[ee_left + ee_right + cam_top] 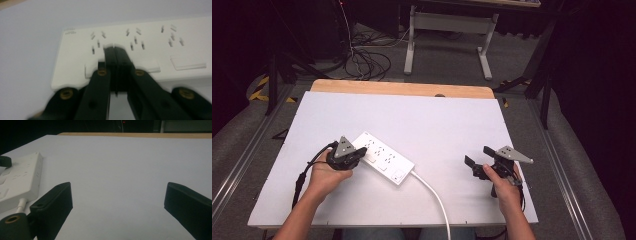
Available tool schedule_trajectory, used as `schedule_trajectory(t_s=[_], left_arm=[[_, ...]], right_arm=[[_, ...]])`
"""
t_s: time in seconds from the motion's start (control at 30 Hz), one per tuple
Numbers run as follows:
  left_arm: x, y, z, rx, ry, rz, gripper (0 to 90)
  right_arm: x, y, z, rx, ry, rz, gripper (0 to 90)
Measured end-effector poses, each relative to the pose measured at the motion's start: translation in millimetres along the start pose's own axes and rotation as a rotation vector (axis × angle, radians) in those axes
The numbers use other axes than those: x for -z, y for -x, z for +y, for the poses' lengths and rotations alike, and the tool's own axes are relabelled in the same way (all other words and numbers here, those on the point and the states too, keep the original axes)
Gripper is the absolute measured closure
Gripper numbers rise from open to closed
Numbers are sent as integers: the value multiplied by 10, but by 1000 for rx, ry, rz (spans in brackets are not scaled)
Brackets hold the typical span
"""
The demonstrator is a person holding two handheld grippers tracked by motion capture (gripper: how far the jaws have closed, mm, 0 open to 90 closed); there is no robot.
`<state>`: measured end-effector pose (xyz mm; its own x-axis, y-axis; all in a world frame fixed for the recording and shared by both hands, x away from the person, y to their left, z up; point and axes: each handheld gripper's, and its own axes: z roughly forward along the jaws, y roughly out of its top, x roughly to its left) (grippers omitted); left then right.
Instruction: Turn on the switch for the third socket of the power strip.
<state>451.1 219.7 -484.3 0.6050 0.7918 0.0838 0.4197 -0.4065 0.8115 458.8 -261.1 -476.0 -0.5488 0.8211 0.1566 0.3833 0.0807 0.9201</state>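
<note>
White power strip (pixel 382 157) lies flat on the white table (pixel 437 125), left of centre, its cord (pixel 434 197) running to the near edge. Left gripper (pixel 346 156) presses on the strip's left end, jaws together. Right gripper (pixel 484 159) hovers well right of the strip, jaws wide apart.

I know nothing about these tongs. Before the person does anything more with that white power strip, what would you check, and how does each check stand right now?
1. Left tongs shut, tips together over the power strip near a switch: ok.
2. Tips actually pressing the switch: cannot tell.
3. Right tongs open, holding nothing: ok.
4. Right tongs apart from the strip: ok.
5. Cord running off the table's near edge, away from both hands: ok.
</note>
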Motion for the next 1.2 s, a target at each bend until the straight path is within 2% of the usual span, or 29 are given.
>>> schedule_trajectory(t_s=[0.13,0.2,0.23,0.27,0.3,0.33,0.4,0.43,0.5,0.67,0.97,1.2], left_arm=[[4,8,6,14,-5,-13,900],[22,3,3,-2,-8,-3,899],[48,-17,1,-7,14,11,898],[48,-17,1,-7,14,11,898],[158,-72,22,52,107,16,898],[225,-101,31,71,146,34,899],[336,-157,19,90,200,83,898],[336,-157,19,90,200,83,898],[445,-202,-38,113,239,130,898],[543,-221,-90,129,264,171,898],[709,-218,-234,153,258,229,898],[751,-226,-248,159,265,261,897]], right_arm=[[9,0,2,-1,1,2,86],[3,5,5,2,4,4,86],[-1,7,6,2,3,4,86],[-6,7,8,1,3,6,86],[-12,7,11,-1,2,9,86],[-20,7,16,-2,2,10,86],[-49,10,25,-1,2,13,86],[-64,10,32,1,1,17,86],[-94,1,50,4,2,27,87],[-164,5,82,4,4,44,87],[-275,3,157,20,6,76,88],[-283,-9,181,20,12,78,89]])
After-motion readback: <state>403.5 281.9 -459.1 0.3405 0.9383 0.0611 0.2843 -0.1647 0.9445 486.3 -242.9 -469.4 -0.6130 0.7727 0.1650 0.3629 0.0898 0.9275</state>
